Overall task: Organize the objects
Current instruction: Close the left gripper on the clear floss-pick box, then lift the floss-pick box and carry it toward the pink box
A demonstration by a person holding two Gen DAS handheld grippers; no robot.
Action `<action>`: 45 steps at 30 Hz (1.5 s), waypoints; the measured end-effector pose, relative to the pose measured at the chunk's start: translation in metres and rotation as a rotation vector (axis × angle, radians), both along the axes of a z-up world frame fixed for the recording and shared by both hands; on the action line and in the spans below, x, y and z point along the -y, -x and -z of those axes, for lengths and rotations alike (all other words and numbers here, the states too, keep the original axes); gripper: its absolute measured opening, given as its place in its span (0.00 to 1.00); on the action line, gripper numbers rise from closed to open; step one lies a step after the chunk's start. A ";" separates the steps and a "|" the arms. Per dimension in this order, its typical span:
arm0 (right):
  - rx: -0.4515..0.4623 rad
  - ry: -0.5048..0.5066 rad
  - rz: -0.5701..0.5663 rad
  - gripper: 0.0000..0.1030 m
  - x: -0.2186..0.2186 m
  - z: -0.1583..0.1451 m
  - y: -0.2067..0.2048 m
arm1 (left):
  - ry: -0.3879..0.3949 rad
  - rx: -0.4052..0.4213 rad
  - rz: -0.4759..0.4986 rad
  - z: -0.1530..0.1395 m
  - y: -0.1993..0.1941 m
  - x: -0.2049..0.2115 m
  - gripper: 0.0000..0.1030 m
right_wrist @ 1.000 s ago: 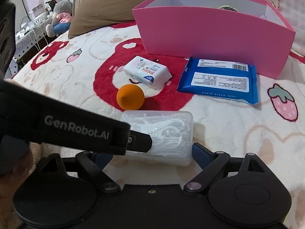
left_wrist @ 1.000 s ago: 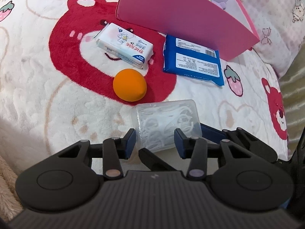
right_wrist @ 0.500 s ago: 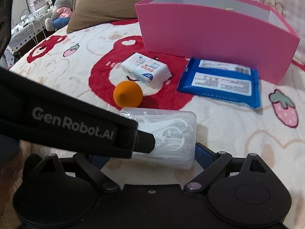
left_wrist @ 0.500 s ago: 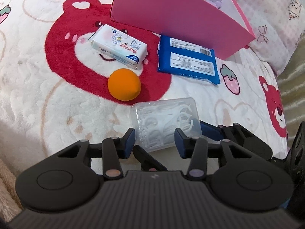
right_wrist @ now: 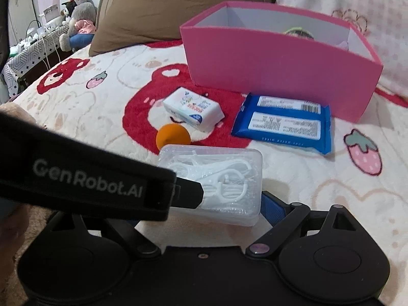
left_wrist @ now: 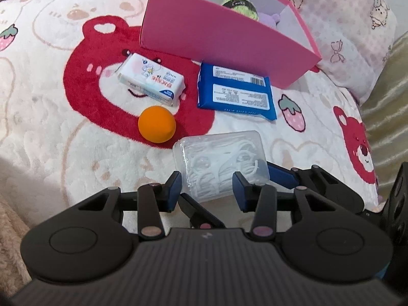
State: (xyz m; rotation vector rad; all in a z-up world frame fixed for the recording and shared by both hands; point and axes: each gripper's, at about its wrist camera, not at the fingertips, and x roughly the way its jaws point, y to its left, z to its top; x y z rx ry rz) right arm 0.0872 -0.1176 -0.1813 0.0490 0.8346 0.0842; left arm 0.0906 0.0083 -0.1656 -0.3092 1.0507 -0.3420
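A clear plastic box of floss picks is held between both grippers. My left gripper is shut on its near end. My right gripper grips its long sides; its left finger is hidden behind the left gripper's black body. The box is lifted off the blanket. A pink box stands at the back with a green item inside. In front of it lie a white tissue pack, a blue wipes pack and an orange ball.
Everything sits on a soft bear-print blanket on a bed. A brown pillow and plush toys lie at the back left. A pink patterned pillow is behind the box on the right.
Both grippers have risen with the floss box between them; the bed items look farther away and the box interior shows more.
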 end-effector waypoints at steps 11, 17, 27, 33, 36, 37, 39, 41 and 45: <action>0.050 0.012 0.011 0.92 -0.003 -0.030 0.009 | 0.005 0.064 0.021 -0.033 0.014 -0.003 0.40; 0.070 0.020 0.006 0.92 -0.006 -0.050 0.014 | 0.009 0.078 0.036 -0.053 0.018 -0.008 0.40; 0.133 0.020 -0.007 0.92 -0.008 -0.087 0.008 | 0.034 0.140 0.054 -0.091 0.012 -0.023 0.40; 0.191 0.027 -0.026 0.92 -0.006 -0.110 -0.006 | 0.063 0.167 0.020 -0.116 -0.004 -0.030 0.40; 0.219 0.059 -0.026 0.92 -0.006 -0.119 -0.015 | 0.081 0.187 0.014 -0.126 -0.018 -0.031 0.40; 0.224 0.063 -0.027 0.92 -0.004 -0.121 -0.020 | 0.080 0.186 0.012 -0.128 -0.023 -0.031 0.40; 0.221 0.050 -0.027 0.92 0.000 -0.125 -0.031 | 0.069 0.191 0.015 -0.133 -0.034 -0.029 0.40; 0.229 0.047 -0.028 0.92 0.004 -0.129 -0.042 | 0.057 0.197 0.018 -0.138 -0.046 -0.027 0.40; 0.216 0.046 -0.030 0.92 0.013 -0.136 -0.070 | 0.031 0.204 0.012 -0.144 -0.072 -0.022 0.40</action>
